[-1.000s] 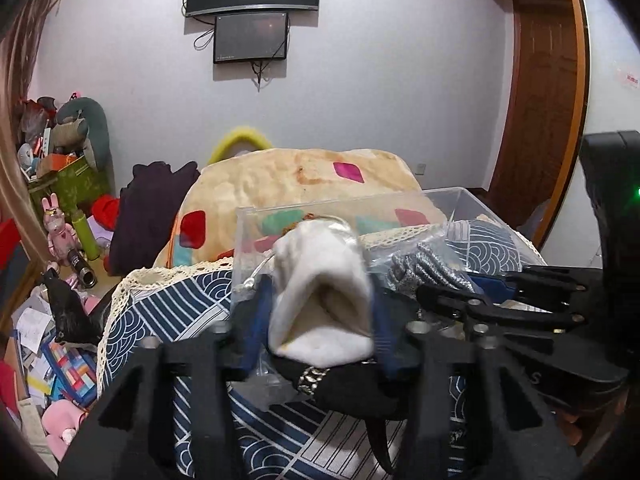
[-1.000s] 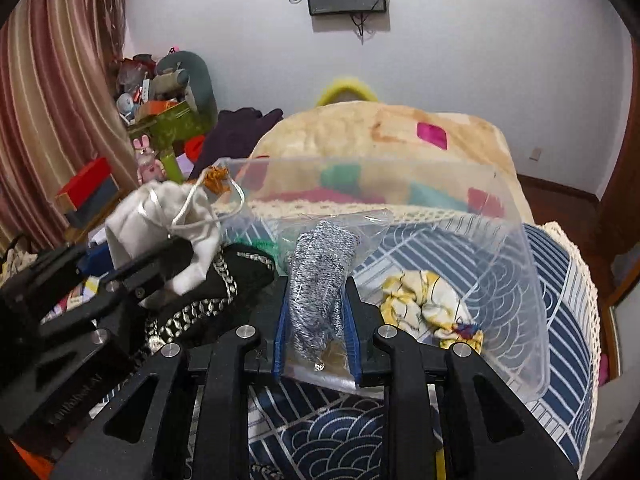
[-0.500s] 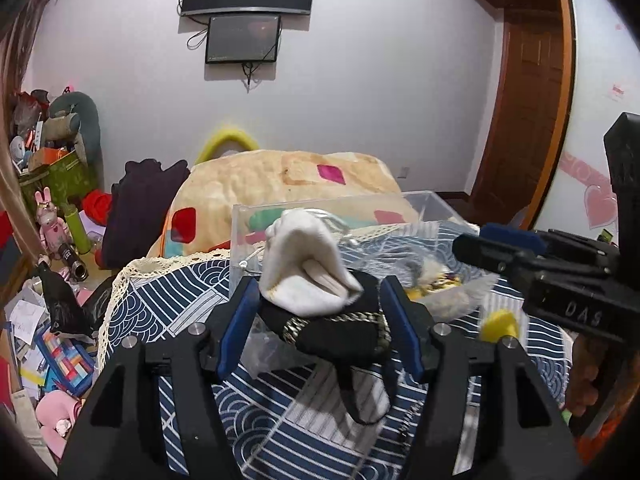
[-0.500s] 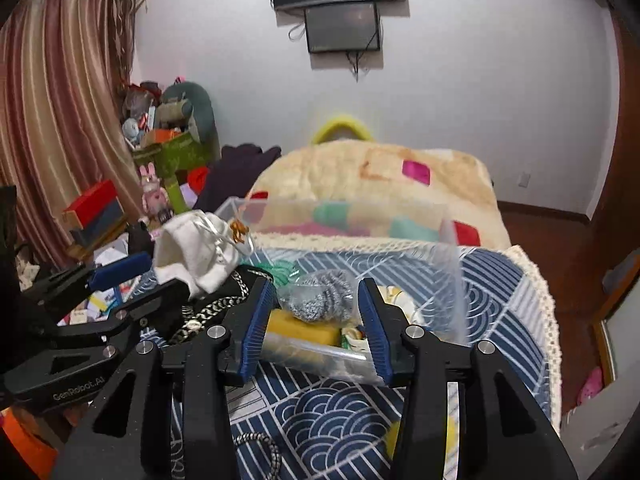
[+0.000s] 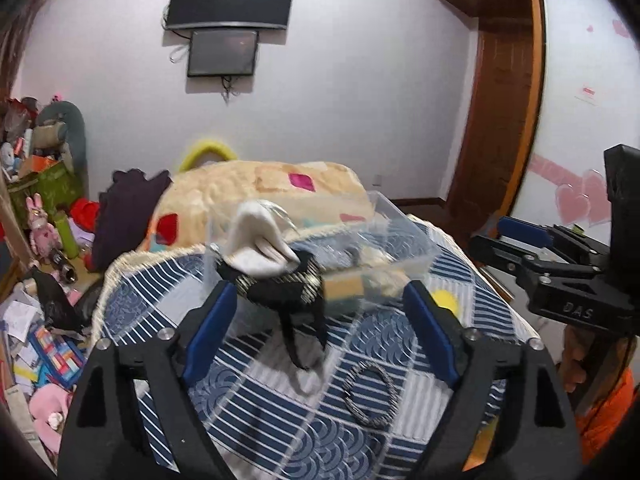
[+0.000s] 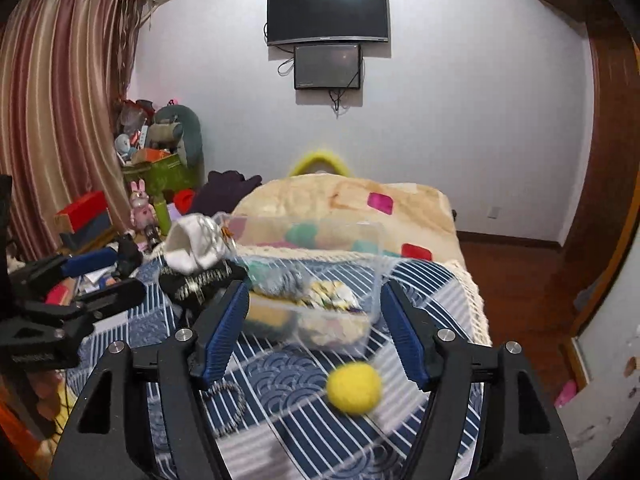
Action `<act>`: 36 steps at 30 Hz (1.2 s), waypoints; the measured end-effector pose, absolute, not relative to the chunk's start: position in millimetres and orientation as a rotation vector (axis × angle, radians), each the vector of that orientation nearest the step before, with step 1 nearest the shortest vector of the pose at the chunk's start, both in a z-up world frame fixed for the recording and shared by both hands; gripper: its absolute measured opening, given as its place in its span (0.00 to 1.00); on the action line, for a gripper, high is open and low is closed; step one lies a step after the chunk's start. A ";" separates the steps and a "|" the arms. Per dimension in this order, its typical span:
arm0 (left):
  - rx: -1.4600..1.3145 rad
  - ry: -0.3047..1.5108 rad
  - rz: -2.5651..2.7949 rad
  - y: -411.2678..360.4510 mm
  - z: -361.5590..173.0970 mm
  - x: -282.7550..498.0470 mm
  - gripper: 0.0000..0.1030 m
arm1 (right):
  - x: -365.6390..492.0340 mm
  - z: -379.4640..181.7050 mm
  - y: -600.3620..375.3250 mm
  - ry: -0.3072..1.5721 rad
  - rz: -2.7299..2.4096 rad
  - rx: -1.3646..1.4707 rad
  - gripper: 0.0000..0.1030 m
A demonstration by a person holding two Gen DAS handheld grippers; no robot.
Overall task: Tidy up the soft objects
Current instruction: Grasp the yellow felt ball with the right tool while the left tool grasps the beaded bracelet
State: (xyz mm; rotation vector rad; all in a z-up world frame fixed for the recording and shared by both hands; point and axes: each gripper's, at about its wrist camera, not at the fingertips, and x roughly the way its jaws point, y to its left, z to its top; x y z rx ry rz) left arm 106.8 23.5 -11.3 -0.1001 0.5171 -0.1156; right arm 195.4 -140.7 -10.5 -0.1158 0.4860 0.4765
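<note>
Showing only rightward — yellow ball

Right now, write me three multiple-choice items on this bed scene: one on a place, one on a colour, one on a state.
1. Where does the felt ball lie?
A. inside the clear bin
B. on the patterned bedcover, in front of the clear bin
C. on the floor

2. What colour is the felt ball?
A. red
B. green
C. yellow

3. How does the right tool stand?
A. open, holding nothing
B. shut on the white sock
C. shut on the felt ball

Answers:
1 B: the ball rests on the patterned bedcover, nearer the camera than the clear bin.
2 C: it shows plain yellow in the right wrist view.
3 A: its blue pads stand wide apart with nothing between them; the white sock sits off to the left.
</note>
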 end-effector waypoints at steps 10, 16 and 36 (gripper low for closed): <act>-0.090 0.598 -0.135 -7.3 -48.6 95.2 0.87 | 191.7 -41.1 -164.2 0.551 0.447 -0.083 0.66; -0.108 0.675 -0.166 -22.7 -77.7 100.6 0.88 | 196.4 -62.2 -170.4 0.603 0.437 -0.073 0.66; -0.090 0.749 -0.196 -35.5 -119.6 110.3 0.50 | 221.9 -109.7 -161.3 0.748 0.452 -0.037 0.39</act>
